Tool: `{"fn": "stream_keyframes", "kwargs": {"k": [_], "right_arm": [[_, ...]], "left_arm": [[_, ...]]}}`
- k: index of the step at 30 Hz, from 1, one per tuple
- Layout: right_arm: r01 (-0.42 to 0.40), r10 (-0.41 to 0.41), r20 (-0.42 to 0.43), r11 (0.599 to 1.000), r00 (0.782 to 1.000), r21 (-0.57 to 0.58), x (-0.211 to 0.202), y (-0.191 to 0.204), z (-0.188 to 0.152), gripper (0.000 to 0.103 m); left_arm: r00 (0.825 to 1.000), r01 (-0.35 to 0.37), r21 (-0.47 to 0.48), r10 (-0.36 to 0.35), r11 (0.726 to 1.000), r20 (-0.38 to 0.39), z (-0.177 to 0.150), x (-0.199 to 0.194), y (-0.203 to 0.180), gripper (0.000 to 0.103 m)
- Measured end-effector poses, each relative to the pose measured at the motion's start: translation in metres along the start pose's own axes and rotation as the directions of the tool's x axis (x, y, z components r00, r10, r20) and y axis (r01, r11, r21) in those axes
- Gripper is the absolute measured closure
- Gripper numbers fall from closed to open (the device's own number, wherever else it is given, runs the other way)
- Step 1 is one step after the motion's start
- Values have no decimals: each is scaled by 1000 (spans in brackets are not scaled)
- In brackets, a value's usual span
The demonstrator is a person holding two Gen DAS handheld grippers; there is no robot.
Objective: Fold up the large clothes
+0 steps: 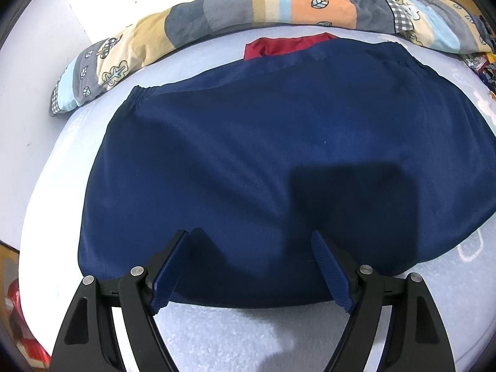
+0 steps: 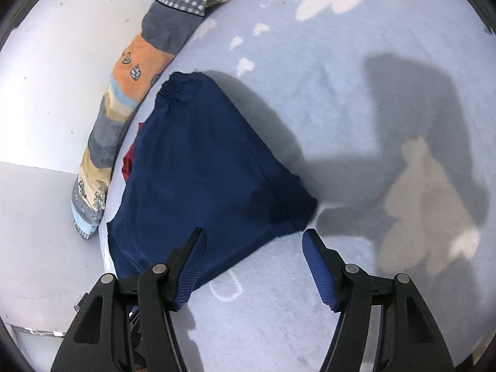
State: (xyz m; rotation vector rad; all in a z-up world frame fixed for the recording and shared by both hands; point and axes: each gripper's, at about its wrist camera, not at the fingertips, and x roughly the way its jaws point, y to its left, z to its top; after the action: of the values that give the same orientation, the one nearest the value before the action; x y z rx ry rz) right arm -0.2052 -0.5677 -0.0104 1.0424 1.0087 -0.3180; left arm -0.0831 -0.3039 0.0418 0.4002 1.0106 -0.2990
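Navy garment (image 1: pixel 279 155): spread flat on the bed (image 1: pixel 217 334), ahead of both sets of jaws, elastic edge far side. Red cloth (image 1: pixel 279 46) peeks out beyond it; quilt (image 1: pixel 248 9) rolled behind. Left gripper (image 1: pixel 251 241): jaws wide apart, empty, over the near hem. Right gripper (image 2: pixel 254 238): jaws wide apart, empty, at the garment's corner.

Both fisheye views are bright and evenly lit from above, with cool white light. Hard-edged shadows fall on the navy garment (image 1: pixel 248 161) and across the pale blue bed sheet (image 2: pixel 310 325) in the right wrist view. Straight lines bow strongly toward the dark vignetted corners. The right wrist view is slightly soft; the wall (image 2: pixel 46 93) looks washed out.
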Motion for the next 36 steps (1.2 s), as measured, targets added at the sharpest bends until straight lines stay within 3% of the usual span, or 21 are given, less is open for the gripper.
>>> {"fn": "stream_keyframes", "kwargs": {"k": [5, 9, 12, 15, 16, 17, 19, 21, 24, 25, 26, 27, 28, 29, 31, 33, 36], "right_arm": [[-30, 33, -64, 998, 997, 48, 21, -1, -7, 36], [-5, 5, -67, 1000, 998, 1, 39, 15, -7, 36], [15, -16, -51, 1000, 999, -20, 50, 20, -4, 36], [-27, 27, -23, 1000, 999, 4, 52, 18, -1, 37], [-47, 47, -7, 999, 999, 13, 52, 17, 1, 44], [-61, 61, 13, 998, 998, 20, 50, 17, 3, 64], [-59, 58, 47, 998, 997, 20, 45, 18, 7, 73], [-41, 41, 51, 999, 998, 7, 45, 21, 7, 74], [-33, 32, 46, 999, 998, 13, 46, 20, 8, 74], [-33, 32, 44, 999, 998, 14, 46, 20, 8, 74], [-34, 34, 44, 999, 998, 17, 45, 20, 8, 74], [-33, 32, 43, 999, 999, 17, 46, 20, 7, 74], [-29, 28, 42, 999, 999, 15, 46, 20, 7, 74], [-26, 25, 42, 1000, 999, 13, 46, 20, 7, 74], [-25, 25, 43, 1000, 999, 14, 45, 21, 6, 74], [-24, 24, 44, 1000, 999, 13, 46, 21, 6, 73], [-23, 22, 46, 1000, 999, 10, 46, 21, 6, 73]], "left_arm": [[1000, 9, 14, -9, 1000, 1, -2, 0, 2, 22], [1000, 31, 3, -31, 1000, -5, 0, 0, 8, 20], [996, 86, -63, -86, 994, -6, 4, -1, 26, 21], [986, 164, -190, -167, 968, -1, 7, 0, 56, 21], [982, 184, -230, -190, 956, -2, 6, 1, 67, 21], [979, 196, -262, -204, 945, -2, 6, 2, 76, 21], [972, 220, -337, -234, 915, 1, 3, 3, 99, 21], [957, 270, -402, -289, 875, 13, 1, 1, 119, 21], [921, 350, -519, -388, 780, 38, -9, 0, 157, 21], [903, 382, -560, -426, 735, 56, -14, 0, 170, 21], [874, 422, -613, -479, 667, 81, -25, 2, 186, 21], [858, 437, -643, -506, 629, 89, -31, 4, 197, 21], [837, 447, -689, -539, 570, 97, -41, 9, 209, 21], [808, 461, -738, -577, 493, 120, -54, 14, 221, 21], [764, 481, -794, -622, 371, 172, -73, 24, 238, 21], [753, 469, -831, -627, 298, 200, -87, 37, 250, 21], [767, 458, -852, -599, 256, 232, -91, 52, 259, 22]]}}
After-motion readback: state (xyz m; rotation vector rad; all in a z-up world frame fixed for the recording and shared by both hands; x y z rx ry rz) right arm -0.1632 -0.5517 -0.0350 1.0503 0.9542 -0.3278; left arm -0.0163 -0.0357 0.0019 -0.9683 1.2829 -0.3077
